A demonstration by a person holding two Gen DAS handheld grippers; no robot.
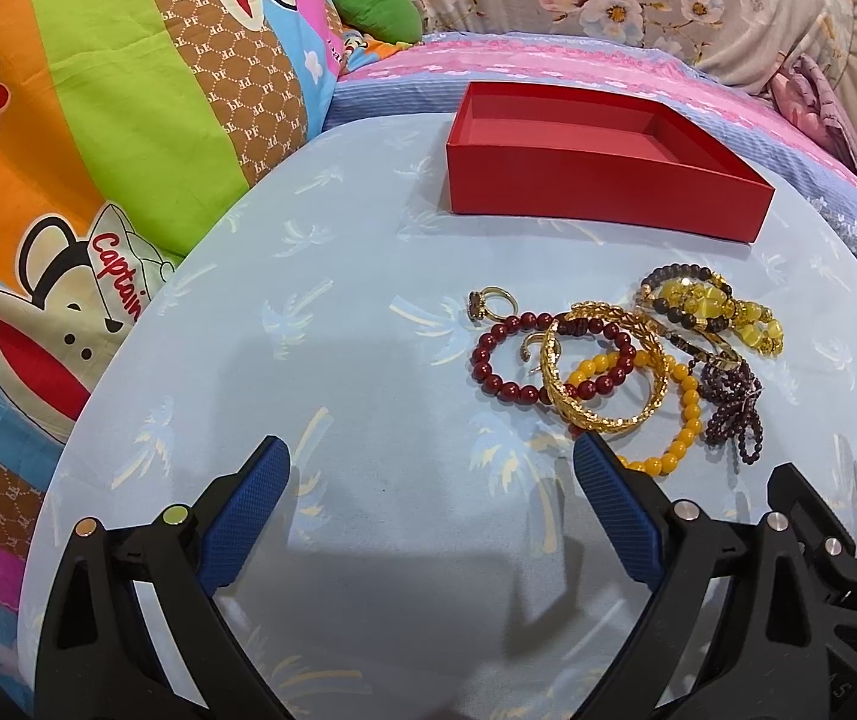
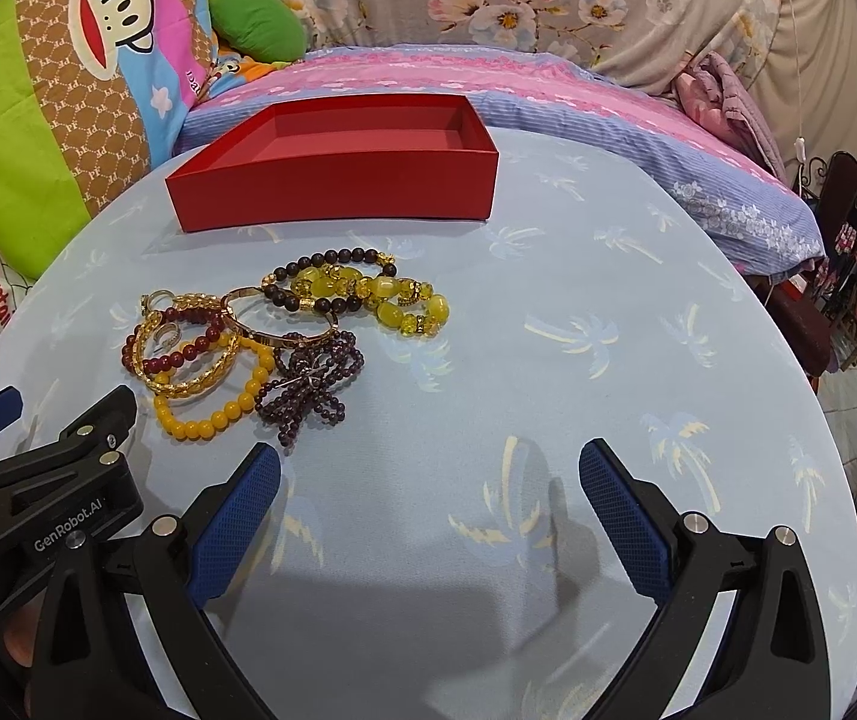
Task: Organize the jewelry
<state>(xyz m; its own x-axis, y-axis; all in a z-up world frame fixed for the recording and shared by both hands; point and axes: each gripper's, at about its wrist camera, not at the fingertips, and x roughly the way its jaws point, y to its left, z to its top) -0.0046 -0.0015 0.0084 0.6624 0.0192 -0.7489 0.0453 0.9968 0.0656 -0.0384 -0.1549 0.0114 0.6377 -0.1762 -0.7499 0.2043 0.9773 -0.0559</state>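
Note:
A heap of jewelry lies on the round table's pale blue palm-print cloth (image 1: 320, 360). It holds a gold bangle (image 1: 608, 420), a dark red bead bracelet (image 1: 479, 360), a yellow bead bracelet (image 1: 689, 414), a purple bead string (image 1: 734, 408), a ring (image 1: 491, 303) and a yellow glass bracelet (image 1: 752, 324). Behind it stands an empty red box (image 1: 602, 192). My left gripper (image 1: 431, 447) is open just short of the heap, its right finger beside the yellow beads. My right gripper (image 2: 429, 453) is open over bare cloth, right of the purple string (image 2: 308, 384) and gold bangle (image 2: 188, 387). The red box (image 2: 338, 192) sits behind.
The left tool's black body (image 2: 68, 480) sits close to the heap's near left side. A cartoon-print quilt (image 1: 98, 150) rises at the left and a pink and blue bed (image 2: 548, 96) runs behind the table. The table's right edge (image 2: 848, 450) drops to the floor.

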